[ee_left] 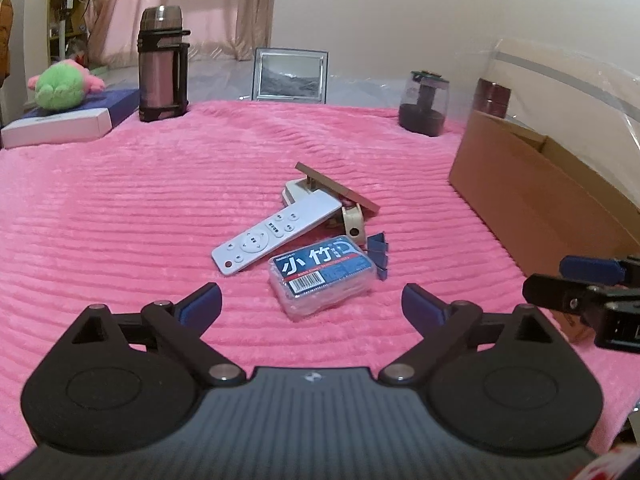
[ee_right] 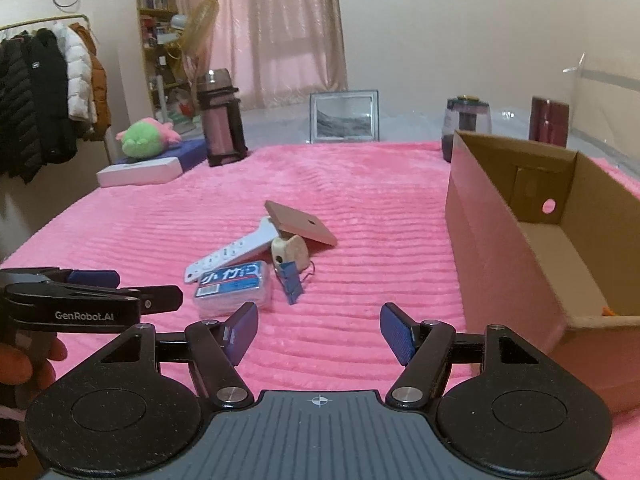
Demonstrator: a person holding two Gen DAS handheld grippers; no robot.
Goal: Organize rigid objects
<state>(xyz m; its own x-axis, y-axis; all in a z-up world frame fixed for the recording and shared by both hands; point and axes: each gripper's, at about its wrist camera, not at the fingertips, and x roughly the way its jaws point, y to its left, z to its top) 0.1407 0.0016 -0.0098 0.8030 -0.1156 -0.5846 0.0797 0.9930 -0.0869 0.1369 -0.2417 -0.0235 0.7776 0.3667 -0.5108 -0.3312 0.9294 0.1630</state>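
Observation:
A small heap lies mid-blanket: a white remote (ee_left: pixel 264 240) (ee_right: pixel 228 256), a clear packet with a blue label (ee_left: pixel 322 278) (ee_right: pixel 234 286), a brown flat board (ee_left: pixel 340 190) (ee_right: pixel 302 224), a beige wooden piece (ee_left: pixel 354 222) (ee_right: pixel 290 254) and blue clips (ee_left: pixel 379 254) (ee_right: pixel 291 282). My left gripper (ee_left: pixel 312 304) (ee_right: pixel 132 286) is open, its fingers standing wide just short of the packet. My right gripper (ee_right: pixel 318 332) (ee_left: pixel 560 280) is open and empty, over bare blanket to the right of the heap.
An open cardboard box (ee_right: pixel 516 216) (ee_left: pixel 520 196) stands at the right. Along the far edge are a thermos (ee_left: pixel 162 64), a picture frame (ee_left: pixel 290 76), a dark jar (ee_left: pixel 424 104), a red tin (ee_right: pixel 548 120), a green plush (ee_left: pixel 60 86) on a flat box.

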